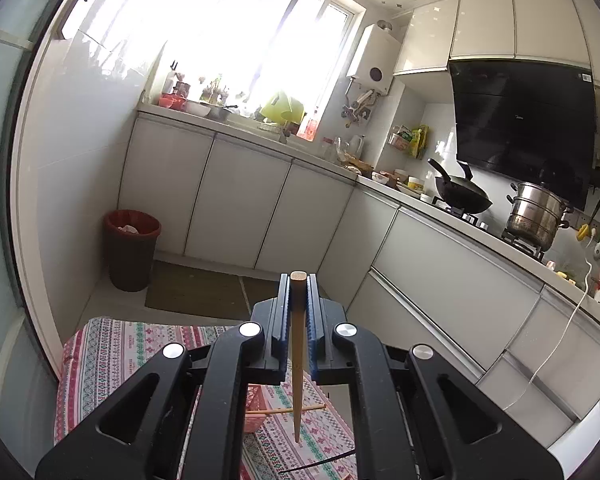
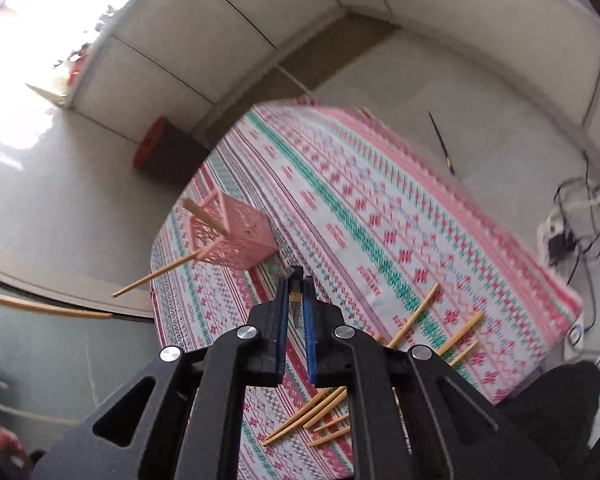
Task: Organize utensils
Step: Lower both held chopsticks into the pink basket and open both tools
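My left gripper is shut on a wooden chopstick that hangs straight down above the patterned tablecloth. Seen from the right wrist, my right gripper is high over the table, shut on a short dark chopstick with a yellow band. A pink lattice basket stands on the cloth at the left. One wooden chopstick is inside it and another sticks out sideways. Several wooden chopsticks lie loose on the cloth near me.
A black chopstick lies on the floor beyond the table. A power strip with cables is on the floor at the right and a red-rimmed bin stands by the cabinets. Kitchen counters with a wok and a steel pot run along the right.
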### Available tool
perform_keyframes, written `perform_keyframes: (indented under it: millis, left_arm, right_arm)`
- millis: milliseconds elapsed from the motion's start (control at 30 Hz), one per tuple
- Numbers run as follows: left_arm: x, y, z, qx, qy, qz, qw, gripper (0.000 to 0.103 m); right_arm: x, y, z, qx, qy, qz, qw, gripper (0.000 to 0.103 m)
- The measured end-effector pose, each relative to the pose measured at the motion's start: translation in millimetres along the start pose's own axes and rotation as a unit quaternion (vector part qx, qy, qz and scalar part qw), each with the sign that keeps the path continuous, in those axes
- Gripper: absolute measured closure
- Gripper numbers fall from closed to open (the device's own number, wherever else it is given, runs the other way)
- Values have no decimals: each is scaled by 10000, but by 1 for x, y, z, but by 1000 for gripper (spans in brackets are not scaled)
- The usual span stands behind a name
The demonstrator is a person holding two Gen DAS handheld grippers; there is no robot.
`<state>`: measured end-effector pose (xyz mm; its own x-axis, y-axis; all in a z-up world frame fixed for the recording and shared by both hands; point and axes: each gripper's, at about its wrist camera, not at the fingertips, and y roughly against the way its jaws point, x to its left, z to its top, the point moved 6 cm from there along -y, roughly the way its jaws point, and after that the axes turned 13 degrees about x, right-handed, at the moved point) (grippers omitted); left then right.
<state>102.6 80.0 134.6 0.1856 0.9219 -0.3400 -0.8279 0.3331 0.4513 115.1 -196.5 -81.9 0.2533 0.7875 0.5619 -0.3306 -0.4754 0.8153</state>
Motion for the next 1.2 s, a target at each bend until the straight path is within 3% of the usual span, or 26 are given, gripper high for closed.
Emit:
perform_keyframes:
  millis: [200, 433, 567, 867, 967, 1067, 1200]
  left_arm:
    - [5, -18, 1, 33, 94, 209, 9997, 96]
    - [8, -47, -1, 166, 125, 460, 9987, 96]
    - [16, -62, 0, 156, 192, 594, 9979, 96]
    - [41, -109, -3, 43, 358, 1115, 9931, 96]
    - [50, -133, -11, 167, 422, 1093, 9930, 96]
    - [59, -155, -22, 616, 496, 1071, 9911, 76]
    - [68, -141, -16, 495, 685, 1076, 9906, 68]
  right_arm:
    - [4, 60, 24, -637, 201, -220, 9975, 96]
    - [39, 115, 82, -1471, 348, 94, 9885, 96]
    - [74, 128, 101, -1628, 669, 315, 9839, 96]
    - [128, 85, 108, -1207, 1267, 406, 9837, 96]
    - [132, 58, 107, -956, 1341, 337, 9858, 96]
    - [133, 33, 106, -751, 1386, 221, 9873, 96]
    - [134, 6, 104, -624, 1460, 7, 9873, 96]
